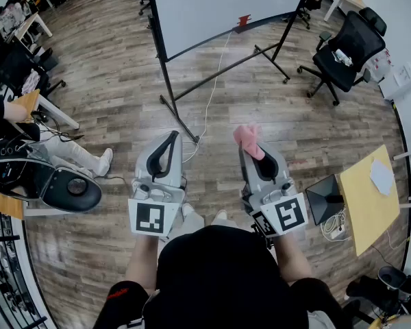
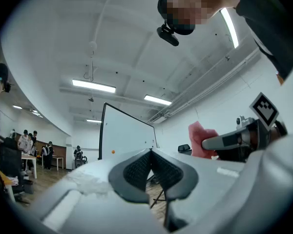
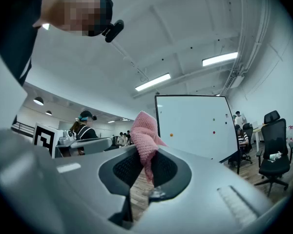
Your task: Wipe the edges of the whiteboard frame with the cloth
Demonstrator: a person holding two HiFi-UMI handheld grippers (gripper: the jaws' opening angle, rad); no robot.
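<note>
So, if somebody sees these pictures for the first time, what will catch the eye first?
Most likely the pink cloth, pinched in the right tongs and sticking out past their tips. Next comes the big whiteboard, standing ahead on the wooden floor. The left tongs are shut and hold nothing.

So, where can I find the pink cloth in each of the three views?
Head view: pink cloth, right of centre, at the right gripper's tip.
Left gripper view: cloth at the right, mid-height.
Right gripper view: cloth at centre, between the jaws.
Shared landmark: the whiteboard, in all three.
</note>
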